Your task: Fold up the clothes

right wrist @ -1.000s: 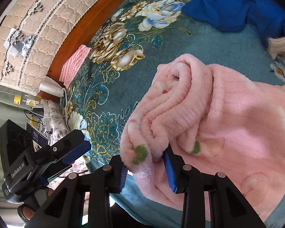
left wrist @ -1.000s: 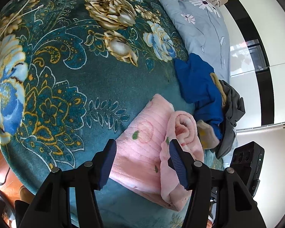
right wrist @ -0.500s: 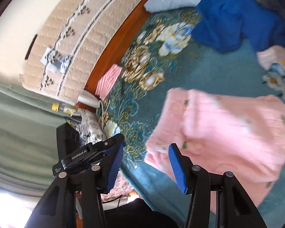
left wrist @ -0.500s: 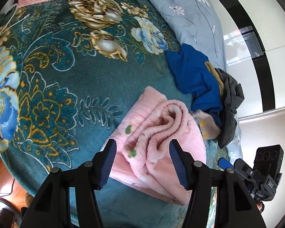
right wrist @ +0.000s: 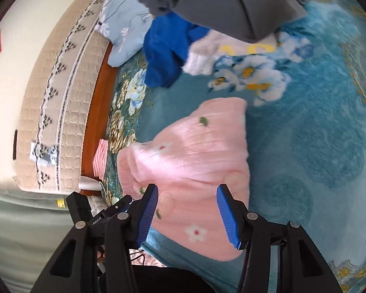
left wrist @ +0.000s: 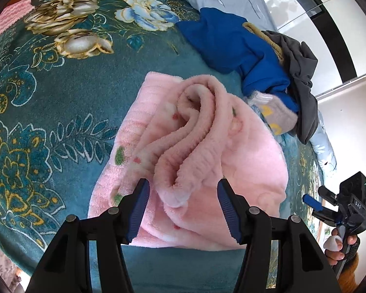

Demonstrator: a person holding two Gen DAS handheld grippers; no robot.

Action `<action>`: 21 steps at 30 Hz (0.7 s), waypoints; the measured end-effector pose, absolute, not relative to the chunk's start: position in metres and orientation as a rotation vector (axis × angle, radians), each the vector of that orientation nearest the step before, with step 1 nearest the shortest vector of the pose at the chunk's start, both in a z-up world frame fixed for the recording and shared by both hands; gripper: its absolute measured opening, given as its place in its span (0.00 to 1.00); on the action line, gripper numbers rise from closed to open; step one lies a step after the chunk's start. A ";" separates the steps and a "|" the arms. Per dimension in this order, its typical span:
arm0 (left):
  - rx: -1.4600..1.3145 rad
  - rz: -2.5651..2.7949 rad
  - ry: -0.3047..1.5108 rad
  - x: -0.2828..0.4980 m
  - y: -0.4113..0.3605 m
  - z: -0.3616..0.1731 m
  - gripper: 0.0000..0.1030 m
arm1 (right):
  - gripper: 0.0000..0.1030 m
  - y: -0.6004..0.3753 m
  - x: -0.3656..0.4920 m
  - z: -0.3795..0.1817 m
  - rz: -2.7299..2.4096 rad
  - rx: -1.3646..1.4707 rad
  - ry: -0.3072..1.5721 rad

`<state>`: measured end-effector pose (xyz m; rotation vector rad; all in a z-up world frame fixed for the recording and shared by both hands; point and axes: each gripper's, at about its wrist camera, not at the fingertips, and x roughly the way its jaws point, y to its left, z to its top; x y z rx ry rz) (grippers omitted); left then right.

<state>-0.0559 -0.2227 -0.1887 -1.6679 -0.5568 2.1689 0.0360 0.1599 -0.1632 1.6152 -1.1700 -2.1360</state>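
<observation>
Pink fleece garment [left wrist: 244,151], half folded near the teal floral blanket's [left wrist: 61,92] front edge, waistband bunched. Left gripper [left wrist: 183,210] and right gripper [right wrist: 186,216]: both wide, empty. Next: flatten bunch.

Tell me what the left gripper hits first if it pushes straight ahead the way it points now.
Most likely the bunched ridge of the pink fleece garment, which lies directly ahead of the open left gripper. Depth is hard to judge, but nothing shows in between.

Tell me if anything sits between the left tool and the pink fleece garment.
Nothing visible does. The left tool is open, its jaws either side of the bunched fold of the pink fleece garment. The blue garment lies farther back on the bed.
</observation>
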 end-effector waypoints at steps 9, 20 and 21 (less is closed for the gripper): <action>-1.597 2.198 -0.548 -0.054 -0.222 -0.186 0.17 | 0.52 0.162 0.046 -0.174 -2.112 1.641 -1.202; -1.600 2.225 -0.616 -0.045 -0.256 -0.173 0.17 | 0.52 0.155 0.044 -0.184 -2.079 1.653 -1.196; -1.636 2.228 -0.592 -0.043 -0.256 -0.180 0.17 | 0.52 0.154 0.043 -0.184 -2.079 1.650 -1.189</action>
